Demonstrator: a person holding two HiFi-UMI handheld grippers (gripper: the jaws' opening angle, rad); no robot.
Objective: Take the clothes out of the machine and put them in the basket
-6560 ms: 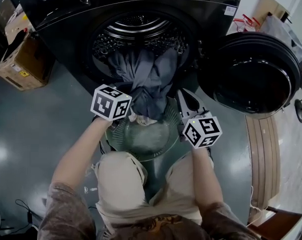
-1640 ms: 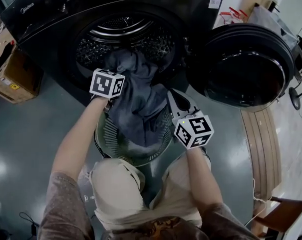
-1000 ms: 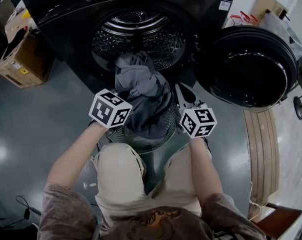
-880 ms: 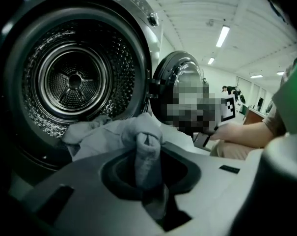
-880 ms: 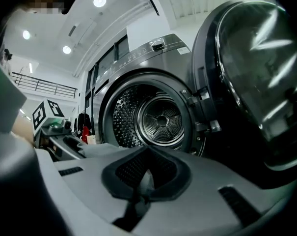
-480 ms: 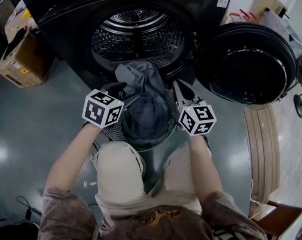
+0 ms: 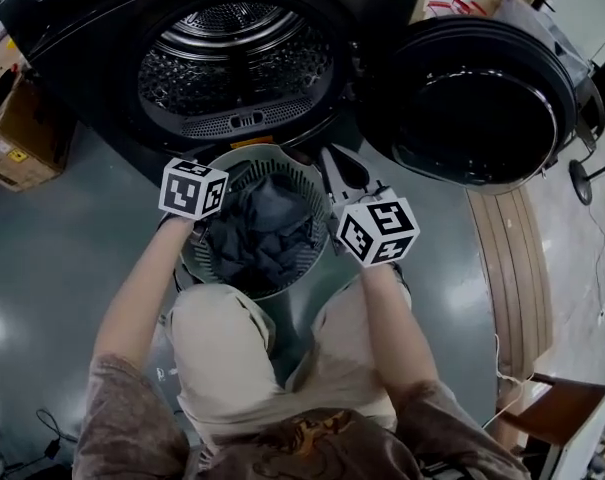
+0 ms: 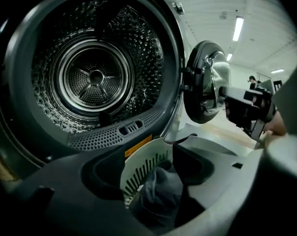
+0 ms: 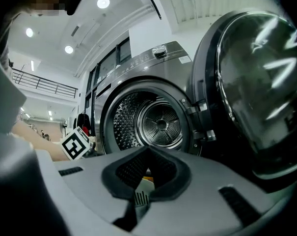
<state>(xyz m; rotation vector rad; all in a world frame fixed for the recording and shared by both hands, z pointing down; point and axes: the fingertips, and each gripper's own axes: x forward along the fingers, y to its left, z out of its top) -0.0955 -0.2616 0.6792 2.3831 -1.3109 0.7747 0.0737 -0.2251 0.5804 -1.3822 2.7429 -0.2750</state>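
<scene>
1. Jaws of left gripper (image 8: 163,166) are standing apart, having just been opening, pinching nothing.
2. Dark clothes (image 7: 262,233) are lying bunched in basket (image 7: 267,152), just below and ahead of those jaws.
3. Right gripper (image 9: 148,151) is hovering at basket's right rim, tips together.

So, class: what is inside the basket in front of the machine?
Crumpled dark grey clothes lie in the basket, with its slatted wall showing above them. The basket's bottom, and anything under the clothes, is covered.

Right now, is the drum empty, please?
Empty as far as visible: the drum shows bare metal; the clothes lie in the basket.
</scene>
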